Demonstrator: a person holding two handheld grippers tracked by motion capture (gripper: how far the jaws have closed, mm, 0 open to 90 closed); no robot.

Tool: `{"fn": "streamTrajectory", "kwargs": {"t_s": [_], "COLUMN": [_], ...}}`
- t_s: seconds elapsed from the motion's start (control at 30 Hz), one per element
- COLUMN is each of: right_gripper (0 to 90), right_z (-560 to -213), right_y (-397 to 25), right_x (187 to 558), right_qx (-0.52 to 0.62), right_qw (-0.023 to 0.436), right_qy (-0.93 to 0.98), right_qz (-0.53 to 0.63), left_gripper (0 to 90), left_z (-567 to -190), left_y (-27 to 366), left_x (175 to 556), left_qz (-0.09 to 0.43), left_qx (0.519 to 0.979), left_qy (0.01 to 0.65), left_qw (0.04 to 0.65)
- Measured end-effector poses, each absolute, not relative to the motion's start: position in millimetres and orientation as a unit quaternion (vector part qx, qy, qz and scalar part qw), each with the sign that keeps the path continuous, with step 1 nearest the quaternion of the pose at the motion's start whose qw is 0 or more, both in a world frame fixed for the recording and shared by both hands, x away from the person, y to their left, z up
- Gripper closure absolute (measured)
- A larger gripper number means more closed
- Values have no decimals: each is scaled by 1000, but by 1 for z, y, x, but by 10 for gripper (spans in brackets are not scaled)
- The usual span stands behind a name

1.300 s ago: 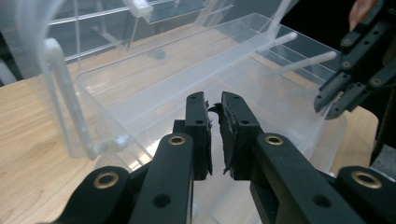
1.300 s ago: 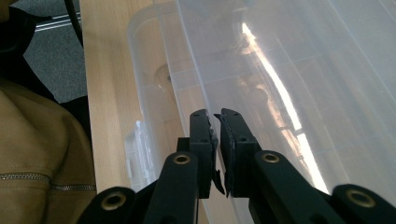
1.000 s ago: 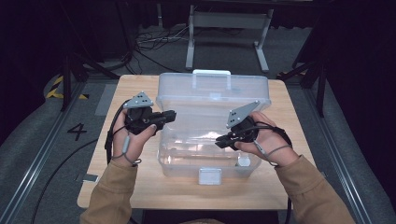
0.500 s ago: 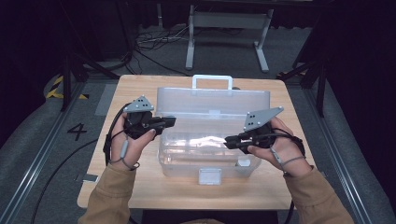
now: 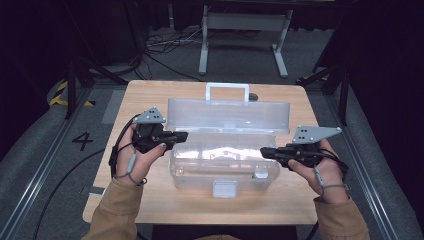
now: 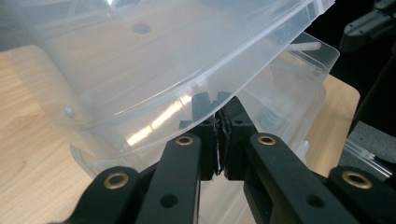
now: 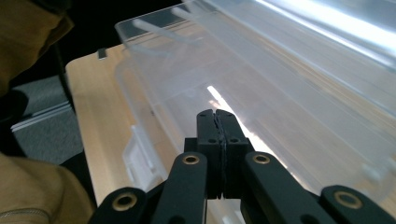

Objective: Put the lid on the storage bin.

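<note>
The right gripper sits at the clear box's right end, jaws pressed together; the left gripper, jaws together too, is under the half-raised lid's left edge; beyond stands its handle, mid-table.

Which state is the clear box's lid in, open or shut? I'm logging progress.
Open: the lid stands raised behind the box, hinged back, handle on top.
</note>
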State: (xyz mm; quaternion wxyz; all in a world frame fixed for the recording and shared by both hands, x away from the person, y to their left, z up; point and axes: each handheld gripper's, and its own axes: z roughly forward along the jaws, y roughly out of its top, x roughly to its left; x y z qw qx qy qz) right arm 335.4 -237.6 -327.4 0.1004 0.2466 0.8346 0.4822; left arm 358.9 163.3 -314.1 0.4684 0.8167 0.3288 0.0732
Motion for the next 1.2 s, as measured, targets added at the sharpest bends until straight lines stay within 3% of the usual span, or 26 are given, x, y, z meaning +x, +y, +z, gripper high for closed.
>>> {"fn": "streamTrajectory", "kwargs": {"t_s": [0.37,1.2], "right_gripper": [900,900], "right_z": [-335,-337], "right_y": [-268,-277], "right_x": [338,339], "right_qx": [310,334], "right_qw": [111,93], "right_qy": [813,822], "right_qz": [481,452], "left_gripper": [892,894], "left_z": [-312,-318], "left_y": [165,160], "left_x": [355,350], "left_qz": [51,6], "left_qx": [832,871], "left_qy": [337,331], "left_qw": [438,362]}}
